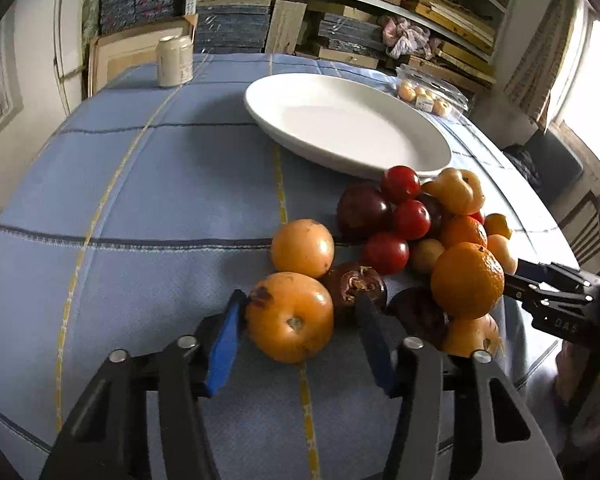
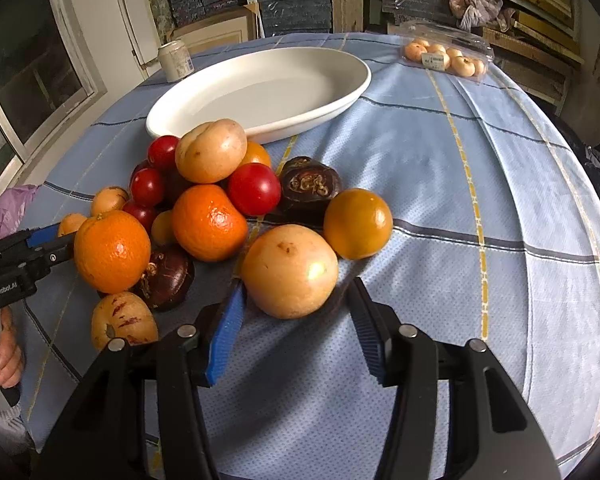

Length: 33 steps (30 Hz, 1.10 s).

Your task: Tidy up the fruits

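Observation:
A pile of fruit lies on the blue checked tablecloth in front of a white oval plate (image 1: 340, 120) (image 2: 260, 80): red round fruits (image 1: 411, 219), mandarins (image 1: 466, 280) (image 2: 209, 222), dark mangosteens (image 2: 310, 186) and yellow-orange fruits. My left gripper (image 1: 300, 298) is shut on an orange-yellow fruit (image 1: 290, 320) at the pile's near left, which rests on the cloth. My right gripper (image 2: 296, 286) is shut on a pale yellow fruit (image 2: 290, 270) at the pile's near right, also on the cloth. Each gripper shows from the side in the other view (image 1: 514, 276) (image 2: 64, 240).
A drink can (image 1: 175, 61) (image 2: 176, 60) stands at the far left of the table. A clear pack of small fruits (image 1: 424, 98) (image 2: 446, 58) lies at the far right. Shelves of boards rise behind the table. A hand (image 2: 8, 356) holds the left gripper's handle.

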Each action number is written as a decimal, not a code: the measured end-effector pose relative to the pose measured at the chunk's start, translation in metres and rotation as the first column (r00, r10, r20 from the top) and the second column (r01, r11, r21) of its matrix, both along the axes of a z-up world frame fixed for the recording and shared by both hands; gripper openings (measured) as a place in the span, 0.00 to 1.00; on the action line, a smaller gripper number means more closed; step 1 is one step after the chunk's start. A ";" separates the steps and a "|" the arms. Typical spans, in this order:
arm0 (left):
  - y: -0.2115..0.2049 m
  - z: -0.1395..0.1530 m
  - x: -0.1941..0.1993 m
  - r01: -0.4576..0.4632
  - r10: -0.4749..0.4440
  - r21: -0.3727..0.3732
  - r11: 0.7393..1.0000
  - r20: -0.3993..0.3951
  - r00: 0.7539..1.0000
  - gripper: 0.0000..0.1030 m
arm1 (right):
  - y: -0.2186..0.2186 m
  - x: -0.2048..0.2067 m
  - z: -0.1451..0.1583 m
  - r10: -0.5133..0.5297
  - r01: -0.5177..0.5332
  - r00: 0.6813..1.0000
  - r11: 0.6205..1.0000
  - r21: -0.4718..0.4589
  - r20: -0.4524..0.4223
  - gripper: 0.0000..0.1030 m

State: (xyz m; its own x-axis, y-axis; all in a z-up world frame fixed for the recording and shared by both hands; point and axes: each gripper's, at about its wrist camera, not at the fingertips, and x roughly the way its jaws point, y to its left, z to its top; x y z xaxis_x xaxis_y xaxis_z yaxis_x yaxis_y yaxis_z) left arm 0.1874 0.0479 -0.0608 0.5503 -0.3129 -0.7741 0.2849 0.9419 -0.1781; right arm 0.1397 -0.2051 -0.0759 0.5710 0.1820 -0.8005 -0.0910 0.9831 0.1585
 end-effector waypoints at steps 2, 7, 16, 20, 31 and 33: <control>0.003 -0.001 0.000 -0.006 0.006 -0.019 1.000 -0.009 1.000 0.49 | -0.001 0.000 0.000 -0.002 0.002 1.000 1.000 0.006 0.002 0.50; 0.005 -0.002 0.000 -0.008 0.008 -0.025 1.000 -0.012 1.000 0.49 | -0.002 0.002 0.000 -0.003 0.003 1.000 1.000 0.017 0.005 0.50; 0.008 -0.003 -0.003 -0.027 0.027 -0.028 0.999 -0.008 1.000 0.42 | 0.004 0.002 0.000 0.008 -0.007 0.999 1.000 -0.016 0.033 0.45; 0.008 -0.003 -0.010 -0.021 0.021 -0.039 0.999 -0.007 1.000 0.42 | 0.003 0.000 0.001 0.009 -0.008 0.999 1.000 -0.006 0.037 0.45; 0.011 0.033 -0.004 -0.067 0.071 -0.053 0.996 0.079 0.994 0.42 | -0.006 -0.015 0.022 -0.020 0.014 0.994 0.998 0.059 0.103 0.44; 0.004 0.053 0.011 -0.068 0.072 -0.046 0.997 0.110 0.991 0.42 | -0.007 -0.015 0.043 -0.011 0.002 0.991 0.998 0.065 0.137 0.44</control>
